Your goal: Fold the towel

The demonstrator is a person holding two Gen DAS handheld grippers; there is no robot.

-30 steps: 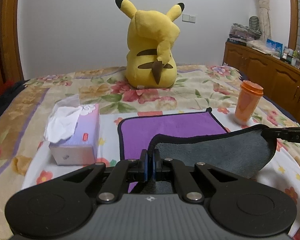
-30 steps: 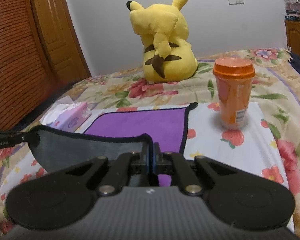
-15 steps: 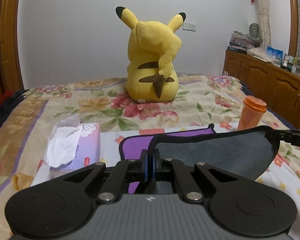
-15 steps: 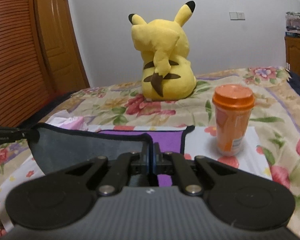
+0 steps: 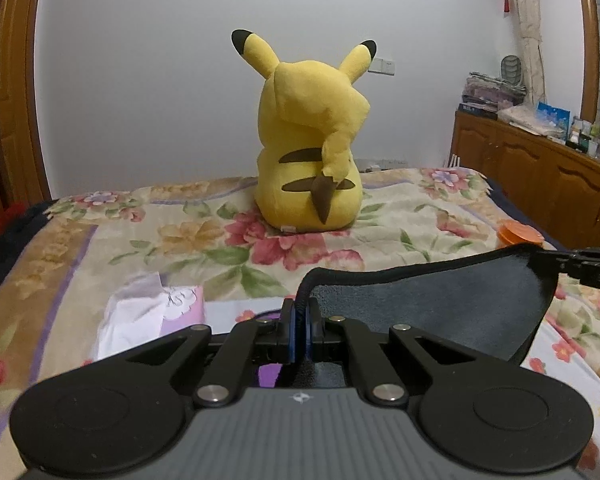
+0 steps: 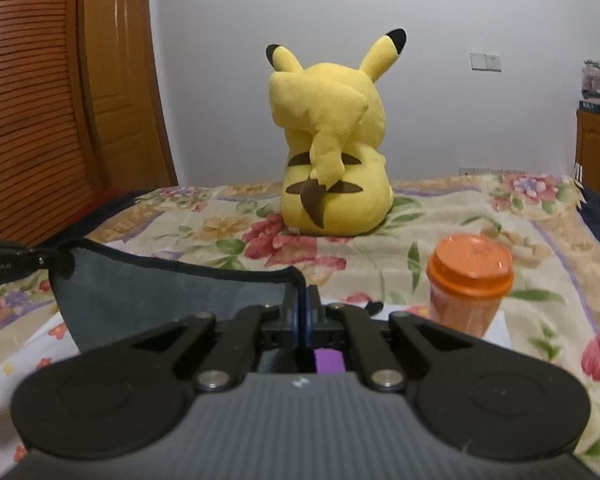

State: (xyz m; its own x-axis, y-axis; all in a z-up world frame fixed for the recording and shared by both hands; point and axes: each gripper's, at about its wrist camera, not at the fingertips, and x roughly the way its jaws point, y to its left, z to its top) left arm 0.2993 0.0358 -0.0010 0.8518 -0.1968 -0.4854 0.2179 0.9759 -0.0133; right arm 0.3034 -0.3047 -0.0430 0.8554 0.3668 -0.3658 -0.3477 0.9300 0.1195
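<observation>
The towel [image 5: 440, 300] is purple on one face and grey on the other, with a black hem. Its lifted near edge hangs grey side toward me between both grippers, above the floral bed. My left gripper [image 5: 300, 320] is shut on the left corner of the hem. My right gripper [image 6: 304, 312] is shut on the right corner, and the towel [image 6: 172, 300] stretches left from it. A sliver of purple [image 6: 330, 360] shows under the right gripper. Each gripper's tip shows at the far edge of the other's view.
A yellow Pikachu plush [image 5: 312, 152] sits at the back of the bed [image 5: 180, 236]. A tissue box [image 5: 148, 312] lies to the left. An orange lidded cup [image 6: 470, 284] stands to the right. A wooden cabinet [image 5: 540, 184] lines the right wall.
Both grippers have lifted and carried the towel's near edge forward toward the plush. The flat purple part has dropped almost out of sight below the grippers.
</observation>
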